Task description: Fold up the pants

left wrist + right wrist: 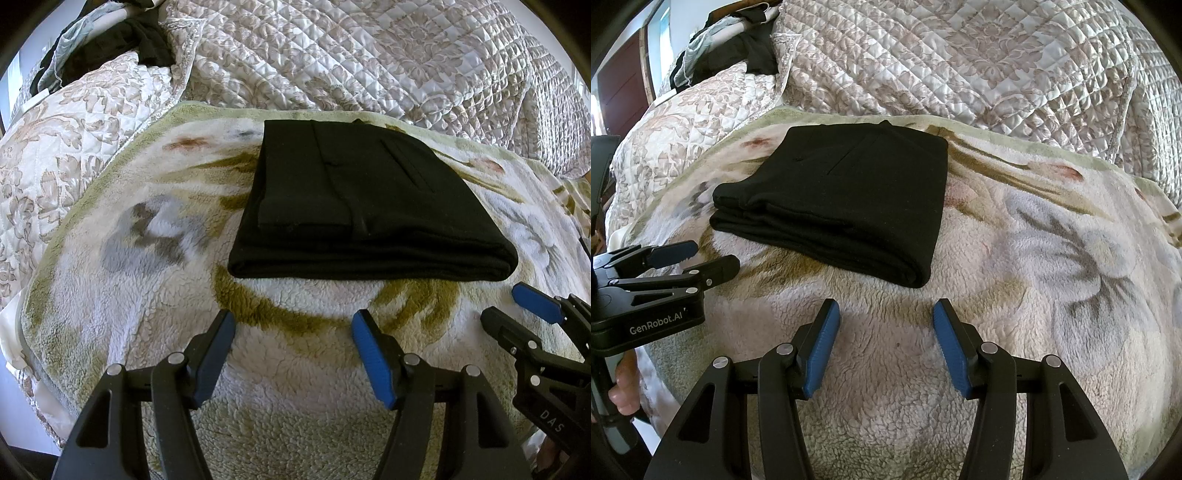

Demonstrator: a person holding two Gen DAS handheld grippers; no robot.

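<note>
Left tool [293, 319] and right tool [886, 308] both stand released, jaws wide, holding nothing, poised above the fleece blanket [122, 332] on the bed. The folded black pants [365, 206] lie flat at twelve o'clock, long axis running nine to three.

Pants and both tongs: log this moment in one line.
pants: folded stack on fleece blanket | left tongs: open, empty, short of pants | right tongs: open, empty, short of pants | contact: none
</note>
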